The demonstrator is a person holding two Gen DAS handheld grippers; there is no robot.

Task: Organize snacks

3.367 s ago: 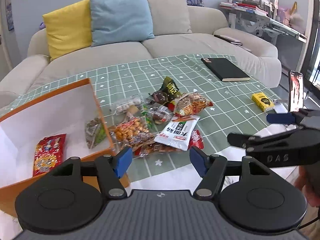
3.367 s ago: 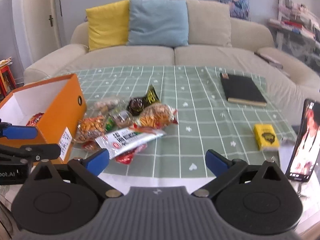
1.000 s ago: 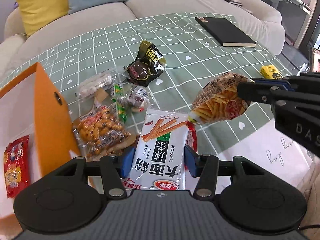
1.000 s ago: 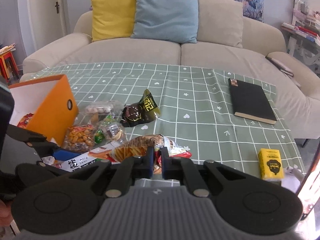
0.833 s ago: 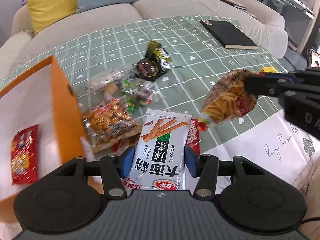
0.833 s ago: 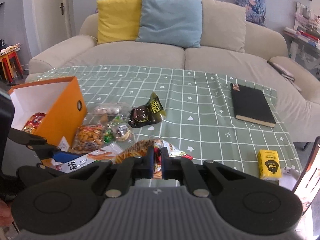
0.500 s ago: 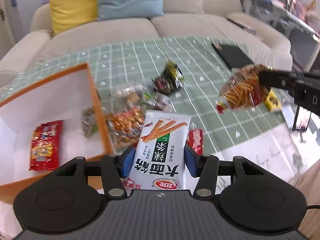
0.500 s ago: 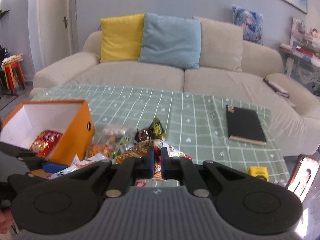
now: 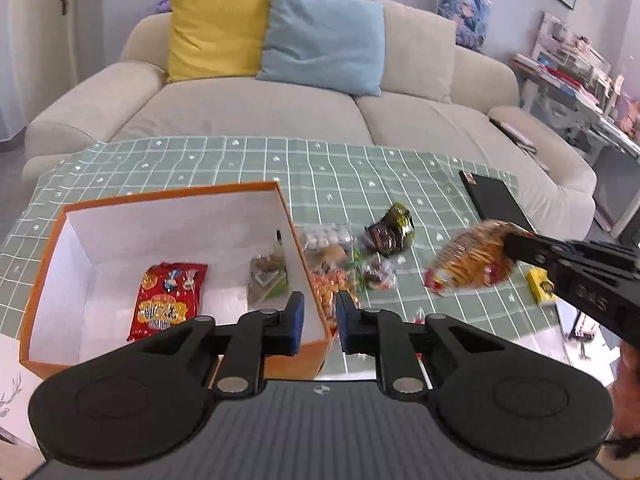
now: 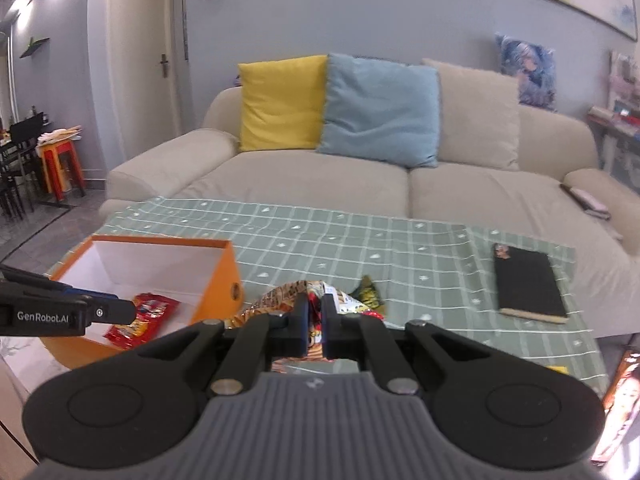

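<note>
Nearest the left gripper, its fingers are drawn almost together with a slim gap and nothing between them, and they hover over the near right corner of the open orange cardboard box with a white inside. The box reaches ahead and left of those fingers and holds a flat red foil packet and a small greenish packet. Well to the right of the left fingers, the right gripper has its fingers pressed on one end of the clear crinkly bag of orange snack sticks, which hangs sideways in the air over the green checked tabletop, not yet over the box. That end-only pinch on slick film is probably the weak point: a quick swing leftward could let the bag slide out and drop among the loose heap of small wrapped snacks just ahead of the left fingers, beside the box wall. The hanging end could also catch the box's right wall and shove what looks like a light box, or the two grippers could meet, since the left one sits in the likely path. Farther beyond lie a dark brown sweet packet and a black notebook, both out of the way.
</note>
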